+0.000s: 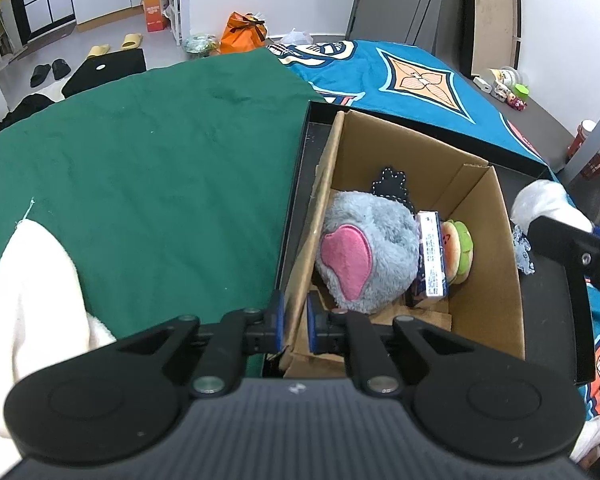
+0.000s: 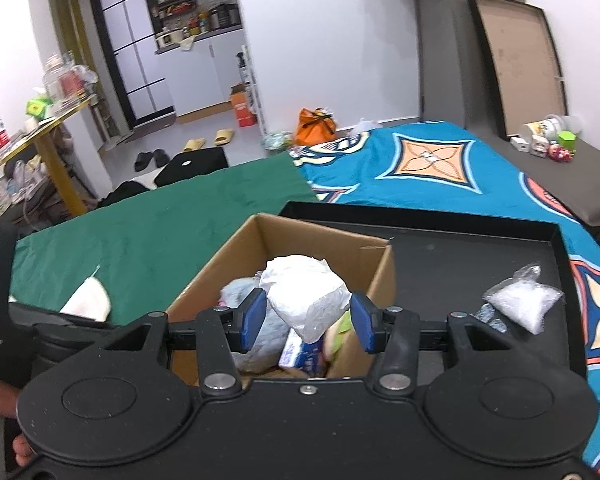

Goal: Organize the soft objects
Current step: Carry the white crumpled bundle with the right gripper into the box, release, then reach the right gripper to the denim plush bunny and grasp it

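Green cloth [image 1: 140, 152] borders cardboard box [image 1: 496, 216]; left gripper [image 1: 295, 322] pinches its wall.

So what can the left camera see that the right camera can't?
Only the left view shows the left gripper pinching the box wall, the pink ear on the grey plush, and the burger toy whole.

Only the right view shows the right gripper around a white packet, a clear bag on the tray, and the yellow table.

Both show the cardboard box, black tray, green cloth and blue blanket.
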Motion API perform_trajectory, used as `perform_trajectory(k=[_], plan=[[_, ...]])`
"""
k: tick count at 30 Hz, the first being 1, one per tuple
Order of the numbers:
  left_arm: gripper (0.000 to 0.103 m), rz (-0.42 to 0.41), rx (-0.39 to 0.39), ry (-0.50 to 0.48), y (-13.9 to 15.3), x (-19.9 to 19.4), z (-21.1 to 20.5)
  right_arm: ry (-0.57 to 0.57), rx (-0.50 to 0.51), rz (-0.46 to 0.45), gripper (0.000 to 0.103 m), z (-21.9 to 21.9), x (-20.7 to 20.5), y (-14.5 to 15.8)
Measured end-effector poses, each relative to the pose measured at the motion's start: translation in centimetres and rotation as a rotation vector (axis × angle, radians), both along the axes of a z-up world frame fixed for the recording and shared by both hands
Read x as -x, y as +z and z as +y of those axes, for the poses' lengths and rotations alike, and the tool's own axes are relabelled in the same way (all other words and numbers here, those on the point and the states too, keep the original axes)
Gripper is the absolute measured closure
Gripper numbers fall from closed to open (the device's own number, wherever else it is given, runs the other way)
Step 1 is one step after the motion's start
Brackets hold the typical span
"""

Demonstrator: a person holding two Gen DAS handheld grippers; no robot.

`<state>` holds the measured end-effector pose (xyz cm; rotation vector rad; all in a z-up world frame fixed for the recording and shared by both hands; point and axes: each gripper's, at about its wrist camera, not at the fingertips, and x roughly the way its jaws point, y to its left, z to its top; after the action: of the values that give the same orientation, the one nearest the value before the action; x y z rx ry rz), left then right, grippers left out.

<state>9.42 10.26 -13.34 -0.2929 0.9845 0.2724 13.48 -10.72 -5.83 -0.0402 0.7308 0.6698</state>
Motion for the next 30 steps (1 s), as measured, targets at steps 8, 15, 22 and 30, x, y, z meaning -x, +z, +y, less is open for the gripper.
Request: perform_trajectory(k=[8, 15, 22, 30], plan=[[0.091, 0.003, -0.016, -0.002, 0.3, 0.1, -0.2, -0.01, 0.006, 0.005, 0.034, -0.6, 0.1, 0.0], [0.082, 0.02, -0.047, -0.014, 0.6, -0.1, -0.7, -0.086, 0.017, 0.035, 0.034, -3.1, -0.7, -1.1], [0.062, 0.026, -0.094, -0.019, 1.0, -0.3, -1.4, -0.144, 0.022, 0.052, 0.034, -5.6, -1.4, -2.1], [0.056, 0.042, -0.122, -0.015, 1.1, -1.2, -1.9, -0.178, 0.013, 0.059, 0.034, -7.3, -3.1, -2.7]])
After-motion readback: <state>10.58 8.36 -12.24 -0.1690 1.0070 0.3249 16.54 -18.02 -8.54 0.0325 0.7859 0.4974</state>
